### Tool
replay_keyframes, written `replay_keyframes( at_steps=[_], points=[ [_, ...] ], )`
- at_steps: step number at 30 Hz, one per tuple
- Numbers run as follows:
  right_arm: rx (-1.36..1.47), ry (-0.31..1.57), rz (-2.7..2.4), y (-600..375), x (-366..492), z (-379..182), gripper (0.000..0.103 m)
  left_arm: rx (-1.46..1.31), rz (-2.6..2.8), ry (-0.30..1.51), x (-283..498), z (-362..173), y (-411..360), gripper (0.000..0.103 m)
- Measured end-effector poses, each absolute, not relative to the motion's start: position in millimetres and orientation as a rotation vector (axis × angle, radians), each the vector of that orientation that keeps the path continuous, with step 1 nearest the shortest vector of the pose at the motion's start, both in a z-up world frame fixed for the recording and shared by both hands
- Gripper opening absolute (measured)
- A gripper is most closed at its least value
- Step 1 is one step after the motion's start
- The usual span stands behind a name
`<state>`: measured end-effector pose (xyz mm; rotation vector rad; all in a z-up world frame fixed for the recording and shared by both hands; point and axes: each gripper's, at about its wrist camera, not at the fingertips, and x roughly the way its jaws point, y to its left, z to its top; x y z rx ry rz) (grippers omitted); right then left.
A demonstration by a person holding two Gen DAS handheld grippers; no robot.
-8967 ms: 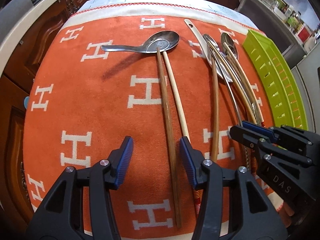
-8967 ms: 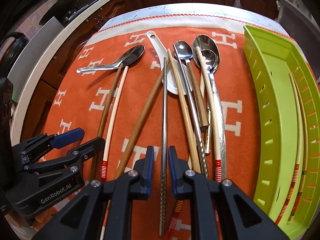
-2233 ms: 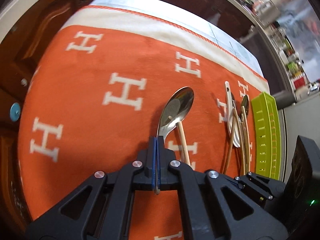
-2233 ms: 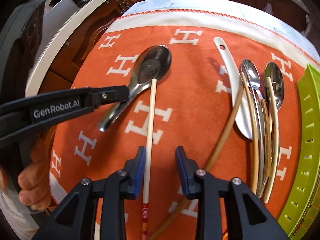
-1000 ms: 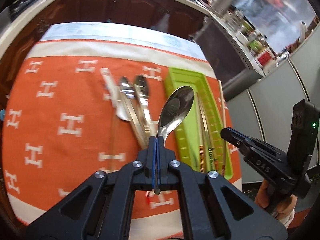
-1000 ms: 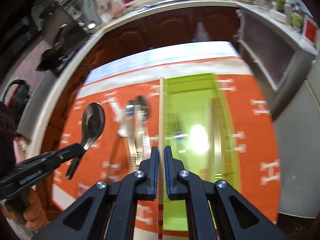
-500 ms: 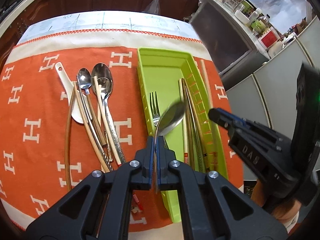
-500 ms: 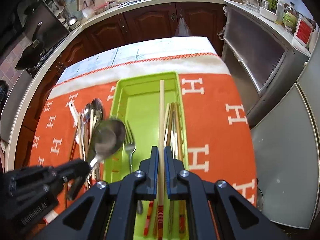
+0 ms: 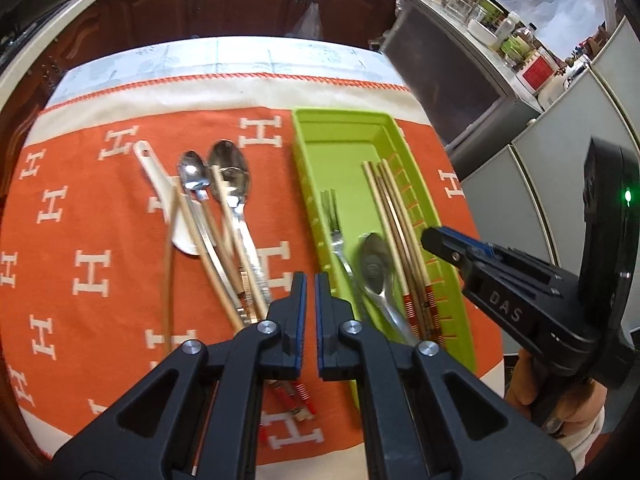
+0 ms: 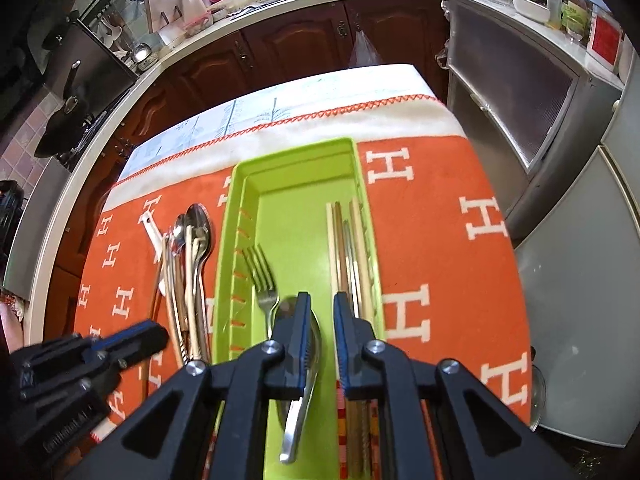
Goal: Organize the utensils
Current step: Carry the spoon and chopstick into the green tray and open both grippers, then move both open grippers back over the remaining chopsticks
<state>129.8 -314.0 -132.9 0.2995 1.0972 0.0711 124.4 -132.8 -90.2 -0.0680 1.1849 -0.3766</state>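
Note:
A green tray (image 9: 344, 136) (image 10: 296, 168) lies on the orange cloth. In it are a fork (image 9: 335, 224) (image 10: 262, 276), a metal spoon (image 9: 374, 266) (image 10: 298, 420) and several chopsticks (image 9: 394, 224) (image 10: 348, 248). Left of the tray lie a white spoon (image 9: 160, 176), metal spoons (image 9: 230, 176) (image 10: 196, 228) and more chopsticks (image 9: 200, 240). My left gripper (image 9: 311, 288) is slightly open and empty, above the cloth just left of the tray. My right gripper (image 10: 321, 308) is open and empty, above the tray's near end; it also shows in the left wrist view (image 9: 444, 240).
The orange cloth (image 9: 92, 208) covers the table; its white border (image 9: 224, 92) runs along the far side. A grey cabinet (image 10: 520, 112) stands to the right of the table, and wooden cabinets (image 10: 288, 44) stand behind it.
My left gripper has let go of the metal spoon, which now lies in the tray. My right gripper has opened and released its chopstick among those in the tray.

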Motion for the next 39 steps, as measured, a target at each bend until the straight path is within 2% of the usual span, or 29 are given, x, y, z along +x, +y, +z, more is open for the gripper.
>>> replay_keyframes(
  at_steps=[9, 13, 17, 26, 29, 31, 32, 39],
  points=[
    [0.317, 1.076, 0.129, -291, 106, -123, 0.011, -0.066, -0.287, 1.153, 113, -79, -74, 0.001],
    [0.316, 1.058, 0.156, -279, 96, -114, 0.011, -0.061, -0.239, 1.124, 104, -72, -47, 0.007],
    [0.32, 1.043, 0.181, -268, 88, -106, 0.011, -0.045, -0.196, 1.092, 95, -66, -24, 0.007],
    [0.32, 1.028, 0.226, -243, 78, -100, 0.011, -0.001, -0.162, 1.08, 81, -74, -5, 0.009],
    [0.326, 1.03, 0.228, -236, 77, -103, 0.011, 0.01, -0.164, 1.091, 79, -83, -3, 0.016],
    [0.333, 1.032, 0.228, -230, 76, -106, 0.011, 0.011, -0.164, 1.094, 78, -88, -3, 0.029],
    [0.334, 1.034, 0.23, -228, 76, -108, 0.011, 0.011, -0.166, 1.091, 78, -90, -3, 0.031],
    [0.298, 1.076, 0.237, -204, 74, -126, 0.011, 0.031, -0.19, 1.105, 82, -108, -5, 0.033]
  ],
)
